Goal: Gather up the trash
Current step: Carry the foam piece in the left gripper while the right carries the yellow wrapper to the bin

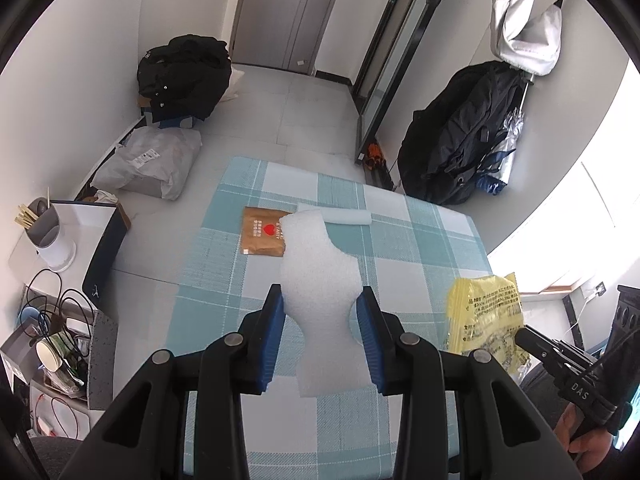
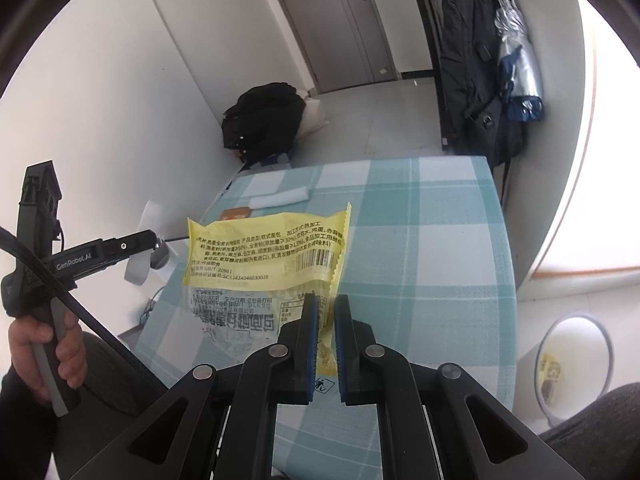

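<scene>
Left gripper (image 1: 320, 304) clamps white foam sheet (image 1: 316, 280); right gripper (image 2: 327, 312) pinches yellow wrapper (image 2: 268, 256) above checked table (image 2: 420, 240), bin (image 2: 576, 364) beside.

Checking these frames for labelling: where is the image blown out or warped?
Left wrist view: window glare burns out the right edge beside the checked table; fisheye bends the walls. Right wrist view: same glare at right, yet the yellow wrapper print stays sharp.

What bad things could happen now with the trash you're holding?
The foam is pinched only at its narrow middle by the left gripper, so it might bend or slip out. The right gripper holds just a corner of the wrapper, which may tear or flop short of the bin.
</scene>
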